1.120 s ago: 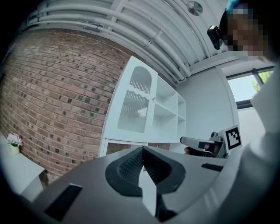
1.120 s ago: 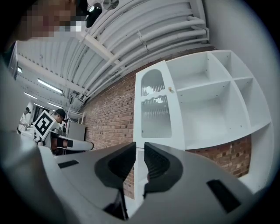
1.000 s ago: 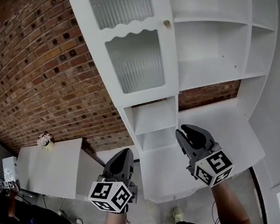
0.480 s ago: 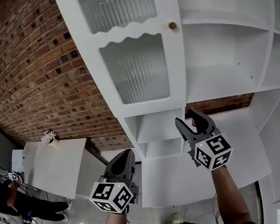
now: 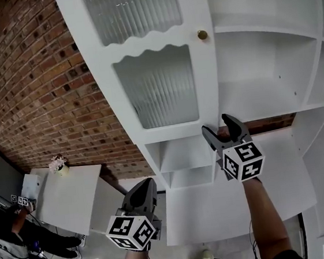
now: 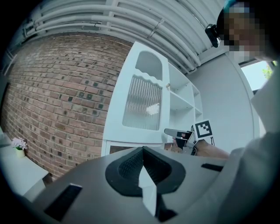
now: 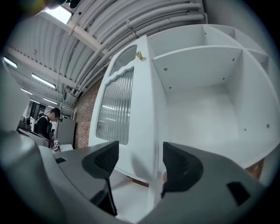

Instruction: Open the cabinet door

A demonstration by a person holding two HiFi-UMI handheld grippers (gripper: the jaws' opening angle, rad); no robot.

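Two grippers show in the head view. Your left gripper [image 5: 146,187] hangs low, well apart from the cabinet and just beside a white table [image 5: 71,197] that carries a small flower pot [image 5: 58,164]. Your right gripper [image 5: 220,128] is raised to the bottom corner of the cabinet door [image 5: 158,91], on the side of its free edge. The door is white with two ribbed glass panes and covers the left part of the cabinet. A small brass knob [image 5: 202,34] sits high on its free edge, well above your right gripper. Open shelves [image 5: 261,80] lie to the right of the door and a brick wall [image 5: 36,94] to the left.

In the left gripper view, your left gripper [image 6: 142,164] has its jaws pressed together with nothing between them. It points toward the door from a distance, and your right gripper [image 6: 183,134] shows at the door's lower edge.

In the right gripper view, your right gripper [image 7: 140,164] has its jaws well apart. The door's free edge stands between them, near its bottom. You cannot tell from here whether either jaw touches the door, or whether the door is ajar. A person [image 7: 46,122] stands far off at the left.
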